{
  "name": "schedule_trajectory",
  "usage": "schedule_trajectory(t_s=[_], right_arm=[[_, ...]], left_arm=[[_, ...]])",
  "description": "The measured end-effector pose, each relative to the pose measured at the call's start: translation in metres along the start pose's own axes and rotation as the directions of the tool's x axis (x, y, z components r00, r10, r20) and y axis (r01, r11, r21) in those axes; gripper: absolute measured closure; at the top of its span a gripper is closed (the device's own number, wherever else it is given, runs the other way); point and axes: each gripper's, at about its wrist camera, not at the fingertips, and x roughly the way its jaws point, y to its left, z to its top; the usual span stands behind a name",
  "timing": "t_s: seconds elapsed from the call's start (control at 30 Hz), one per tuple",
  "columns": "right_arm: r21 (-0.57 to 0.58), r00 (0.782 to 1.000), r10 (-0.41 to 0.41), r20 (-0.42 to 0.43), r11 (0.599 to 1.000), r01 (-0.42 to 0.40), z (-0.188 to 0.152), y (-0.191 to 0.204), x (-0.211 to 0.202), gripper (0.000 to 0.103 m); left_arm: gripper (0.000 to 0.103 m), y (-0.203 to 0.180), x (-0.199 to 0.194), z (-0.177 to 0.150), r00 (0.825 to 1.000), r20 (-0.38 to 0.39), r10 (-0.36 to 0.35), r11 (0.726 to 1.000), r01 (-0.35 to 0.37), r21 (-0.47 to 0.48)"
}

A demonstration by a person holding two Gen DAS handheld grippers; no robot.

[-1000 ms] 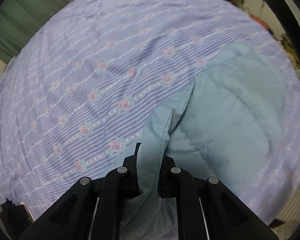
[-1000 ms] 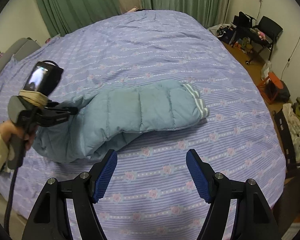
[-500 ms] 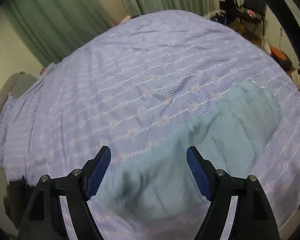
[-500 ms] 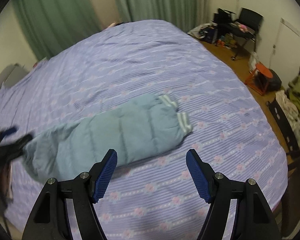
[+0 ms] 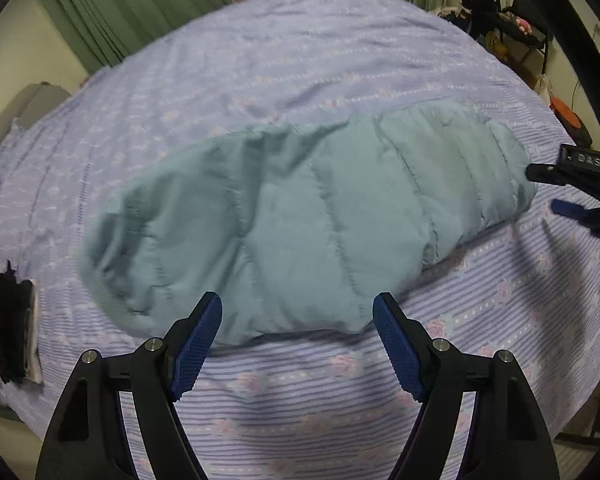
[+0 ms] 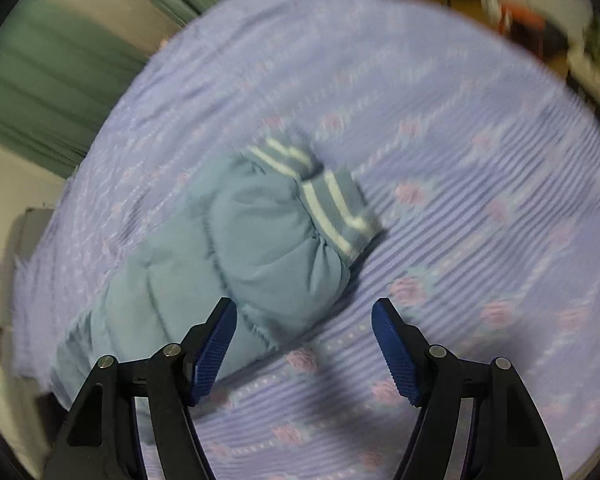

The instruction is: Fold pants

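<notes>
Quilted blue pants (image 5: 308,224) lie folded lengthwise on the bed (image 5: 300,60), both left gripper (image 5: 298,342) and right gripper (image 6: 304,346) have jaws open and empty, so next up's probably grabbing the striped cuffs (image 6: 332,204) to fold across.

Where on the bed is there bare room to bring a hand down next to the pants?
Bare bedspread beyond the pants, toward the curtains, and in the strip under the left gripper. Crowded by the striped cuffs, where the right gripper hovers.
</notes>
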Motion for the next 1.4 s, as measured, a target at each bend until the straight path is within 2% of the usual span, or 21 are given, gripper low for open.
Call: schedule_trajectory(t_s=[0.07, 0.13, 0.2, 0.23, 0.27, 0.3, 0.43, 0.57, 0.63, 0.73, 0.77, 0.8, 0.83, 0.87, 0.93, 0.97, 1.03, 1.1, 1.17, 1.23, 1.4], right_arm=[[0.013, 0.999, 0.034, -0.041, 0.999, -0.033, 0.005, -0.004, 0.017, 0.032], [0.028, 0.997, 0.021, -0.072, 0.999, -0.019, 0.007, -0.006, 0.031, 0.033], [0.031, 0.995, 0.044, -0.087, 0.999, -0.042, 0.009, -0.003, 0.039, 0.057], [0.030, 0.995, 0.051, -0.088, 0.998, -0.048, 0.009, -0.001, 0.039, 0.063], [0.024, 0.996, 0.047, -0.079, 0.999, -0.045, 0.011, 0.003, 0.037, 0.078], [-0.002, 0.998, 0.038, -0.056, 0.999, -0.038, 0.011, 0.010, 0.029, 0.086], [-0.215, 0.993, 0.012, 0.121, 0.977, 0.014, 0.011, 0.060, -0.025, 0.088], [-0.416, 0.971, 0.036, 0.235, 0.907, 0.067, 0.026, 0.115, -0.056, 0.089], [-0.461, 0.967, 0.018, 0.256, 0.881, 0.106, 0.039, 0.134, -0.051, 0.089], [-0.493, 0.965, -0.109, 0.239, 0.843, 0.217, 0.054, 0.149, -0.019, 0.087], [-0.497, 0.961, -0.168, 0.219, 0.828, 0.258, 0.055, 0.151, -0.004, 0.079], [-0.497, 0.951, -0.219, 0.219, 0.813, 0.302, 0.052, 0.150, 0.003, 0.065], [-0.493, 0.941, -0.244, 0.233, 0.805, 0.331, 0.047, 0.144, 0.002, 0.058], [-0.479, 0.926, -0.265, 0.267, 0.798, 0.366, 0.041, 0.140, -0.003, 0.045], [-0.426, 0.899, -0.273, 0.342, 0.808, 0.407, 0.025, 0.139, -0.024, 0.041], [-0.405, 0.900, -0.253, 0.354, 0.826, 0.392, 0.015, 0.139, -0.035, 0.039], [-0.402, 0.932, -0.153, 0.329, 0.870, 0.285, -0.008, 0.143, -0.059, 0.036], [-0.438, 0.957, -0.065, 0.283, 0.879, 0.189, -0.038, 0.154, -0.071, 0.032], [-0.483, 0.979, -0.027, 0.201, 0.867, 0.123, -0.071, 0.164, -0.071, 0.032], [-0.510, 0.990, -0.022, 0.138, 0.855, 0.090, -0.099, 0.172, -0.065, 0.032], [-0.595, 0.997, -0.059, 0.053, 0.800, 0.079, -0.150, 0.197, -0.038, 0.032]], left_arm=[[0.025, -0.002, 0.005, 0.003, 1.000, -0.012, -0.003, 1.000, 0.003, -0.003], [0.025, -0.004, 0.006, 0.005, 1.000, -0.015, -0.007, 1.000, 0.007, -0.010], [0.025, -0.007, 0.006, 0.007, 1.000, -0.015, -0.017, 1.000, 0.017, -0.008], [0.025, -0.007, 0.005, 0.008, 1.000, -0.010, -0.024, 1.000, 0.024, -0.005], [0.025, -0.007, 0.004, 0.009, 1.000, -0.009, -0.027, 1.000, 0.027, -0.004], [0.025, -0.007, 0.004, 0.009, 0.999, -0.007, -0.031, 1.000, 0.031, -0.005], [0.025, 0.006, 0.000, 0.005, 0.999, 0.008, -0.031, 0.998, 0.031, -0.054], [0.025, 0.027, -0.003, 0.003, 1.000, 0.014, 0.012, 0.993, -0.010, -0.115], [0.025, 0.040, -0.001, 0.004, 1.000, 0.005, 0.023, 0.987, -0.022, -0.161], [0.025, 0.055, 0.002, 0.002, 0.999, -0.016, 0.031, 0.977, -0.034, -0.213], [0.025, 0.059, 0.002, 0.001, 0.999, -0.019, 0.033, 0.974, -0.036, -0.222], [0.025, 0.062, 0.002, -0.001, 0.999, -0.021, 0.035, 0.973, -0.039, -0.228], [0.025, 0.066, 0.001, -0.003, 0.999, -0.022, 0.038, 0.972, -0.042, -0.232], [0.025, 0.068, 0.000, -0.006, 0.999, -0.019, 0.040, 0.971, -0.043, -0.235], [0.025, 0.076, -0.005, -0.012, 0.999, -0.006, 0.047, 0.967, -0.047, -0.251], [0.025, 0.082, -0.010, -0.015, 0.999, 0.007, 0.046, 0.964, -0.042, -0.262], [0.025, 0.101, -0.021, -0.024, 0.998, 0.045, 0.044, 0.957, -0.029, -0.290], [0.024, 0.124, -0.032, -0.034, 0.995, 0.085, 0.044, 0.950, -0.015, -0.313], [0.020, 0.152, -0.040, -0.044, 0.993, 0.114, 0.034, 0.941, 0.006, -0.338], [0.020, 0.185, -0.038, -0.052, 0.992, 0.129, -0.010, 0.933, 0.056, -0.356], [0.022, 0.241, -0.015, -0.047, 0.974, 0.167, -0.150, 0.923, 0.199, -0.329]])
